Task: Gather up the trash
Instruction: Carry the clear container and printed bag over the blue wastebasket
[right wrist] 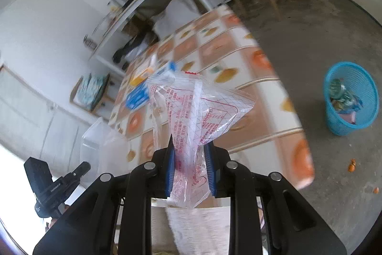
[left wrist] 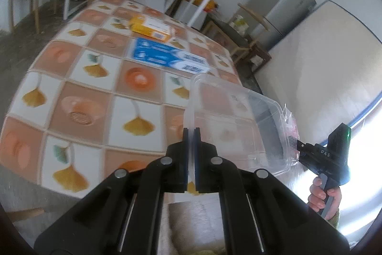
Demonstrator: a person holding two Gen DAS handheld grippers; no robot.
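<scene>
Left wrist view: your left gripper [left wrist: 190, 135] is pinched tight on the rim of a clear plastic container [left wrist: 229, 121], which juts forward and to the right of the jaws, over the near corner of the table [left wrist: 78, 78] with its ginkgo-leaf cloth. A blue box [left wrist: 167, 56] and a yellow box [left wrist: 151, 28] lie farther along that cloth, well apart from the container; your right hand [left wrist: 324, 195] shows at the right edge. Right wrist view: your right gripper [right wrist: 189, 147] is narrowed on a crumpled transparent bag with red print [right wrist: 188, 111], which stands up between the blue pads [right wrist: 170, 166]. The blue mesh basket [right wrist: 351, 97], already holding scraps, sits on the floor to the right, beyond the table's edge. The right hand is judged the nearer to it; nothing appears to block the way.
</scene>
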